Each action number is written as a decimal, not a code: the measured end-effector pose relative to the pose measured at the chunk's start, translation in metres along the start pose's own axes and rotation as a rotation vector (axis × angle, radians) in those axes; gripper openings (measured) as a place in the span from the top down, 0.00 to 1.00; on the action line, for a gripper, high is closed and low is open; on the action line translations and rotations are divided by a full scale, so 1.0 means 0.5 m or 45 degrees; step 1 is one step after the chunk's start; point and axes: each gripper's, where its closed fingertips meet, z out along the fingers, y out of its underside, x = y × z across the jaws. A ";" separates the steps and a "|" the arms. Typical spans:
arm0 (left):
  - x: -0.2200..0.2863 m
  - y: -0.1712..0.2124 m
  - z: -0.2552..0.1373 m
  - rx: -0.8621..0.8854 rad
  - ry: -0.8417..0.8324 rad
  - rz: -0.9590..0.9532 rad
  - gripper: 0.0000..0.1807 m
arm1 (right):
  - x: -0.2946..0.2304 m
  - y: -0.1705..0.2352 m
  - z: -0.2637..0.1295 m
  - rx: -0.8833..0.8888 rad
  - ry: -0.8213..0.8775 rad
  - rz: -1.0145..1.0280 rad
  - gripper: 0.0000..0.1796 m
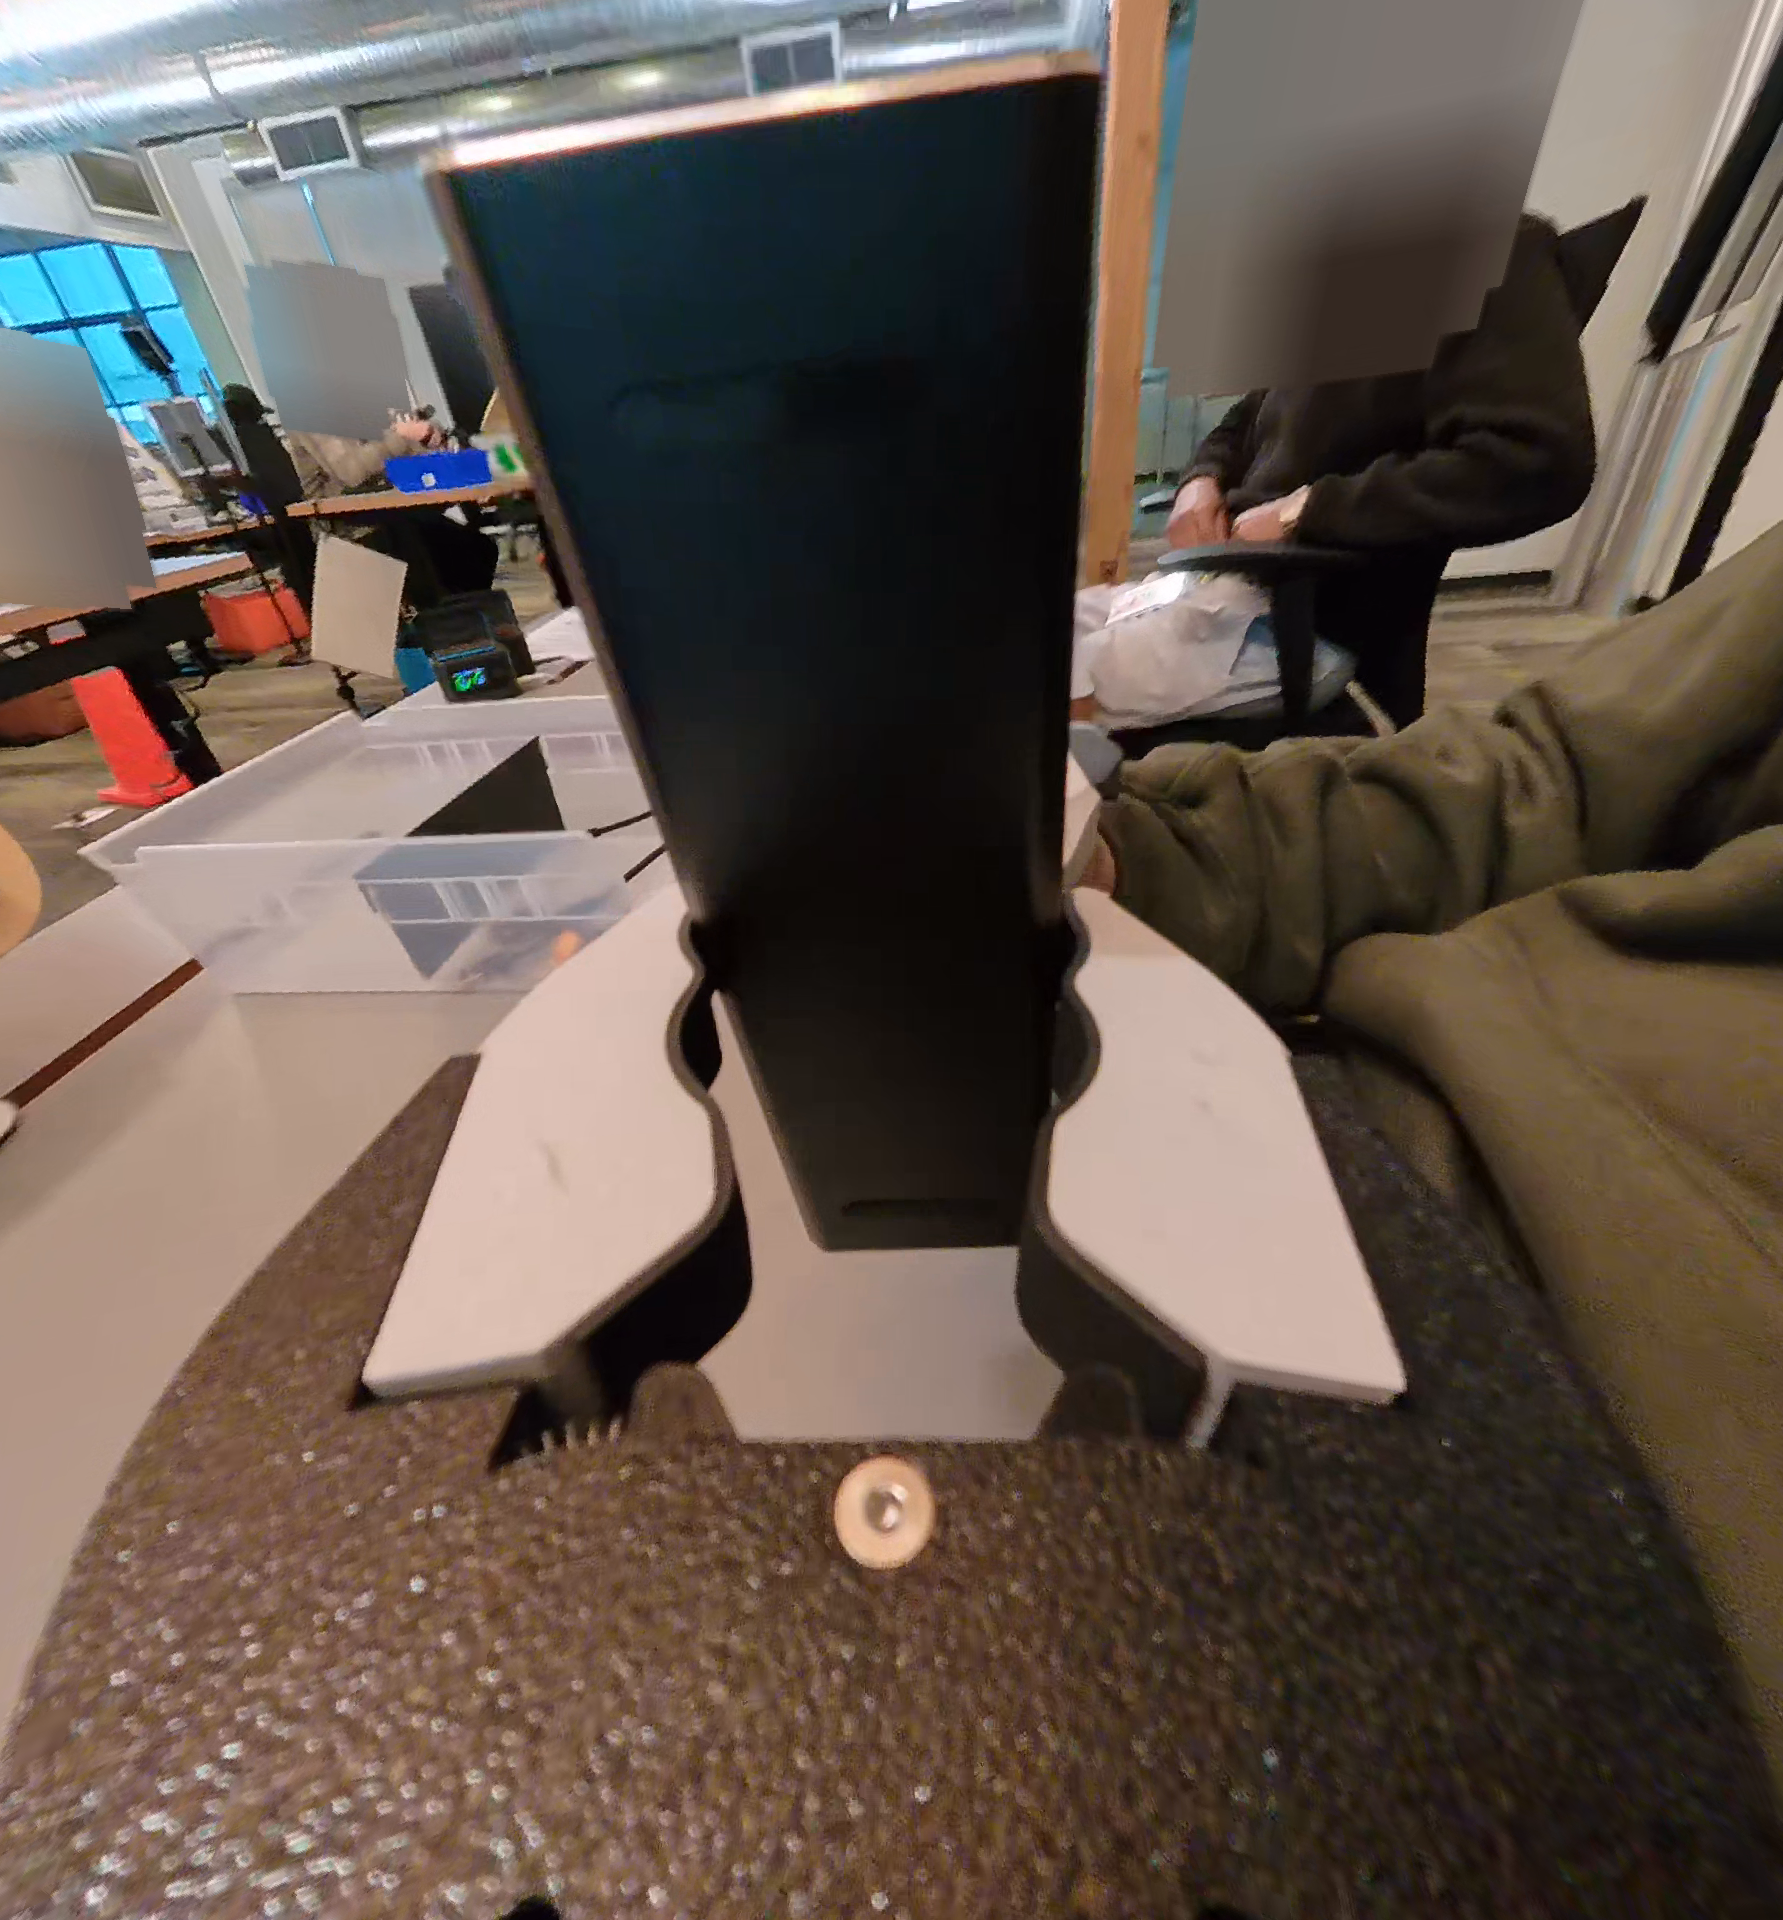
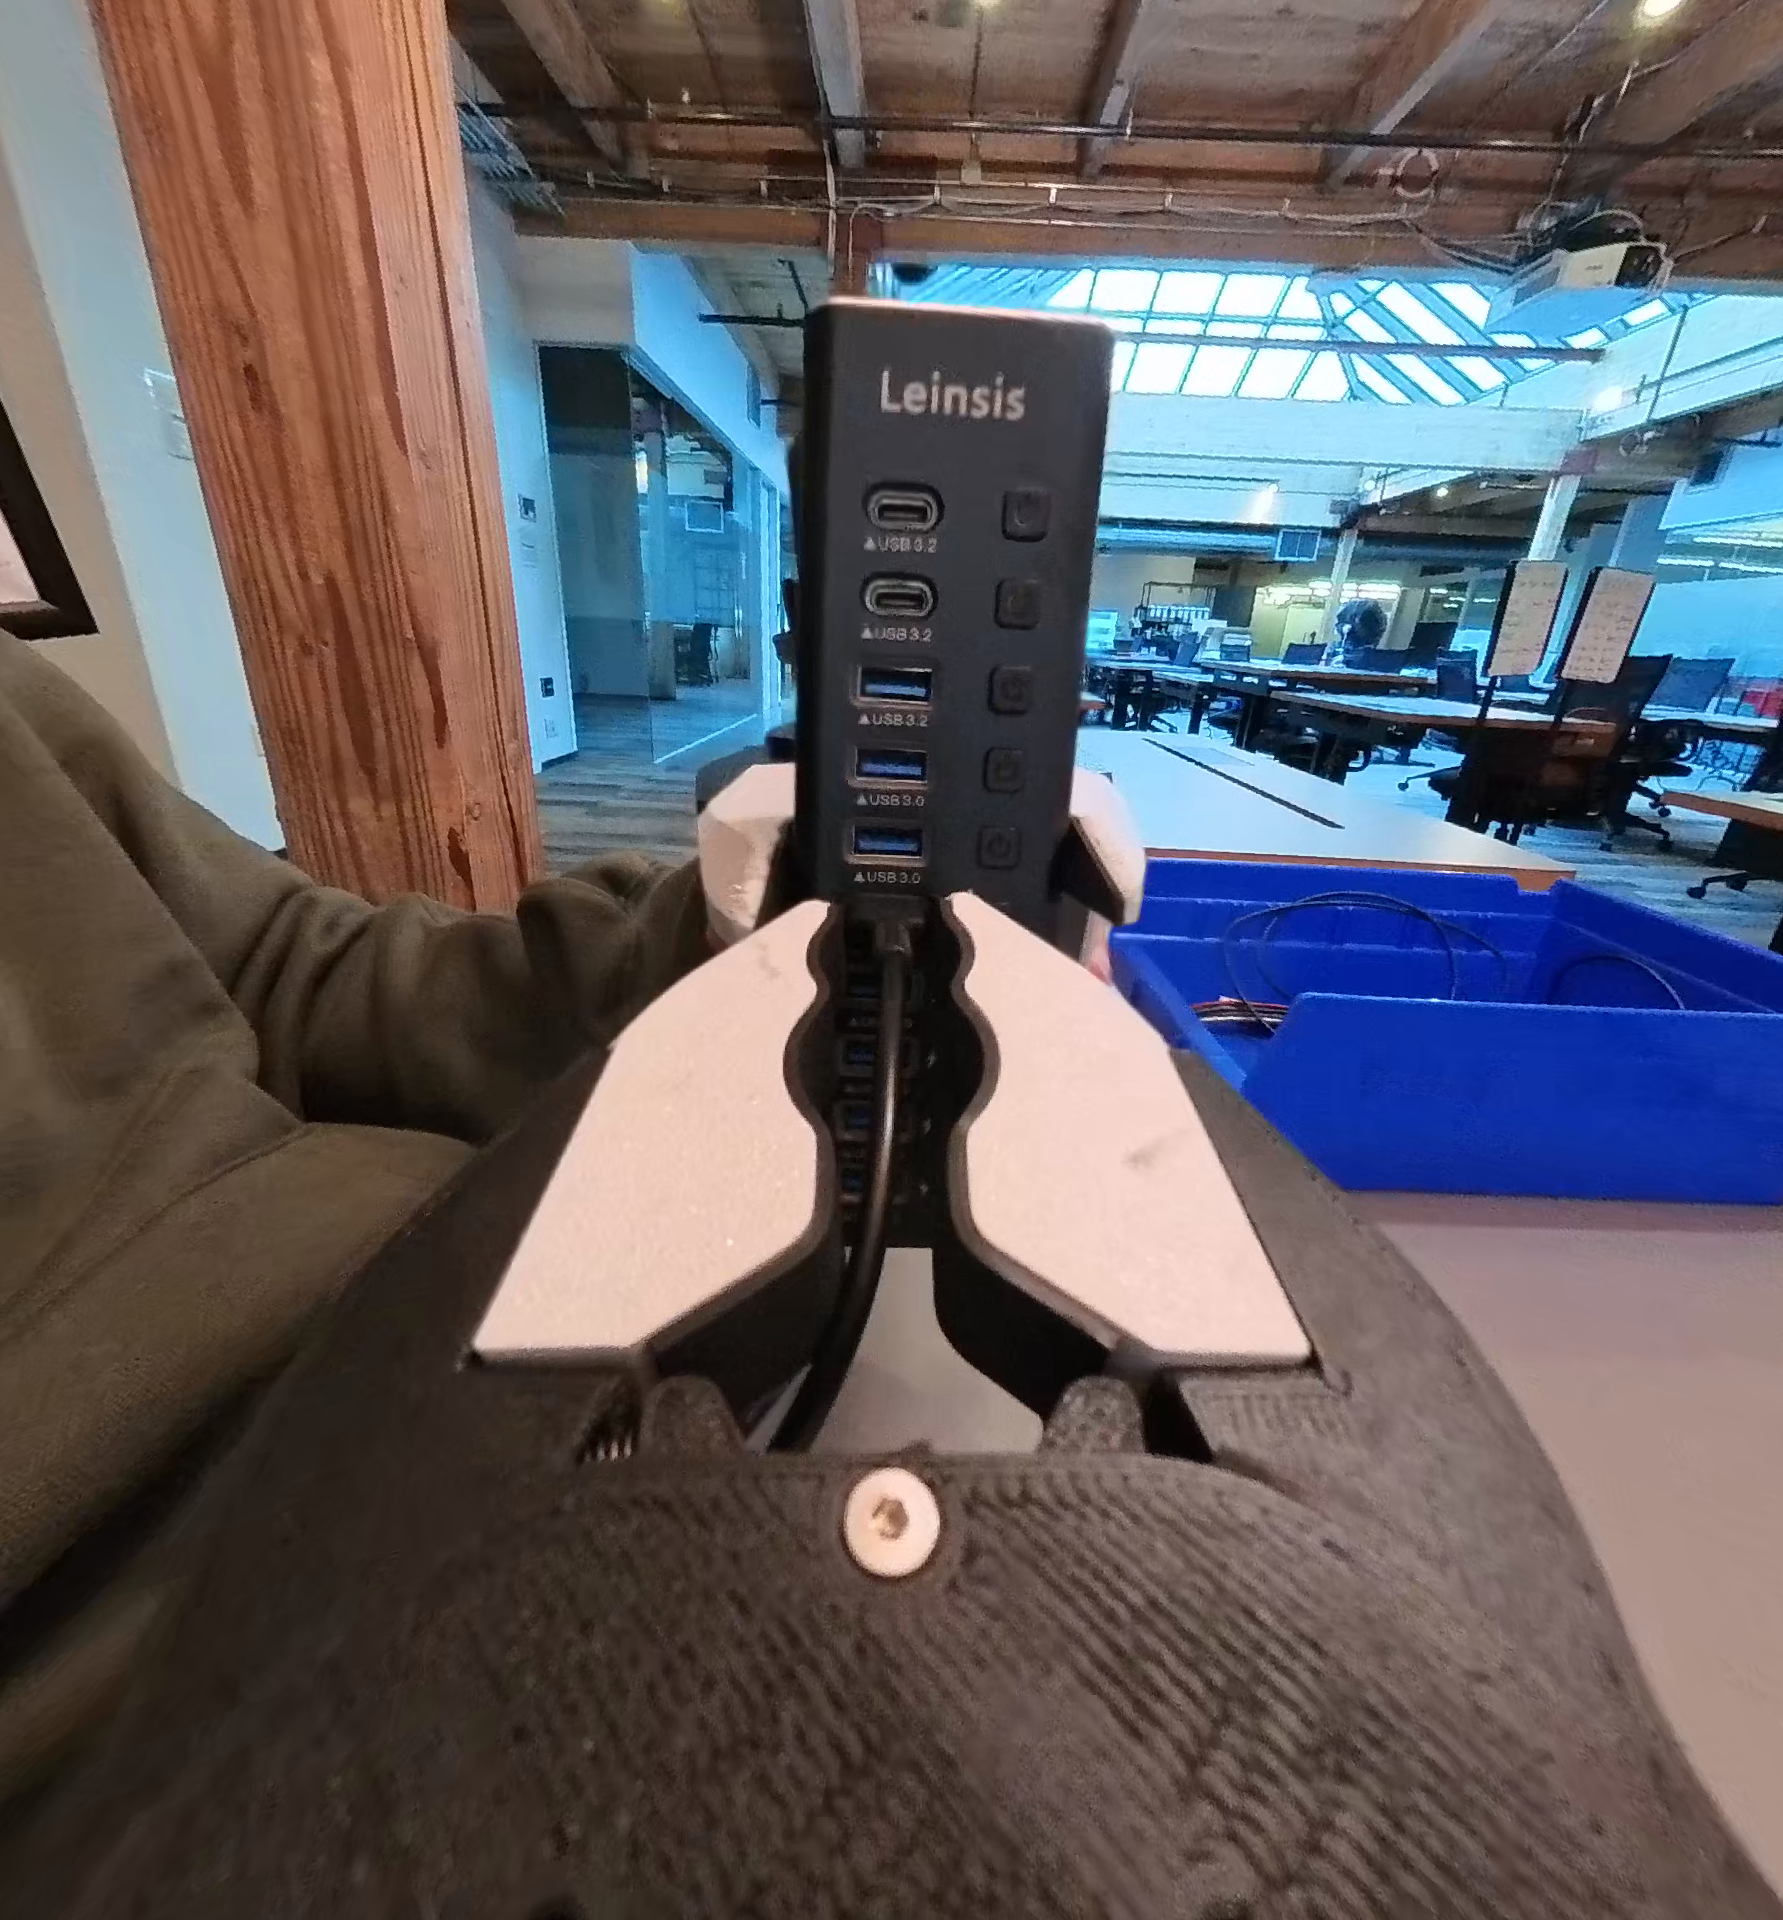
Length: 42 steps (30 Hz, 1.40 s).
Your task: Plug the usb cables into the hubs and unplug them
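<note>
A black USB hub (image 1: 793,520) stands upright in my left gripper (image 1: 882,930), which is shut on its lower sides; this view shows the hub's plain back. In the right wrist view the hub's front (image 2: 954,582) faces me, with a column of ports and buttons, and the left gripper's white fingers (image 2: 736,852) clamp it from behind. My right gripper (image 2: 889,914) is shut on the plug of a black USB cable (image 2: 882,1143). The plug meets the hub's face just below the lowest uncovered blue port. The fingertips hide how deep the plug sits.
A blue bin (image 2: 1489,1039) with thin wires stands on the grey table (image 2: 1645,1403) at the right. A clear plastic bin (image 1: 347,831) stands behind the hub at the left. An olive sleeve (image 1: 1489,883), a seated person (image 1: 1386,468) and a wooden post (image 2: 315,416) are close by. The grippers are tip to tip, or close to it.
</note>
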 end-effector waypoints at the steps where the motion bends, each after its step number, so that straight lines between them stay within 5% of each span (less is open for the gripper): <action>1: -0.004 0.005 0.000 -0.028 -0.025 0.020 0.66 | 0.003 0.004 -0.001 -0.019 0.014 -0.017 0.91; 17: -0.024 0.042 0.010 -0.129 -0.115 0.029 0.67 | 0.022 0.037 -0.017 -0.211 0.063 -0.034 0.91; 27: -0.023 0.062 0.020 -0.182 -0.106 0.134 0.67 | 0.019 0.052 -0.040 -0.549 0.088 -0.125 0.91; 32: -0.112 0.041 -0.128 -0.135 -0.395 0.075 0.67 | 0.142 -0.118 -0.257 -0.184 0.590 -0.138 0.91; 34: -0.117 0.013 -0.153 -0.061 -0.419 0.047 0.67 | 0.183 -0.143 -0.343 -0.219 0.811 -0.127 0.91; 39: -0.105 0.025 -0.126 -0.192 -0.412 0.117 0.67 | 0.269 -0.239 -0.480 -0.105 1.246 -0.496 0.91; 42: -0.089 0.045 -0.093 -0.239 -0.334 0.115 0.67 | 0.343 -0.252 -0.535 -0.245 1.451 -0.786 0.91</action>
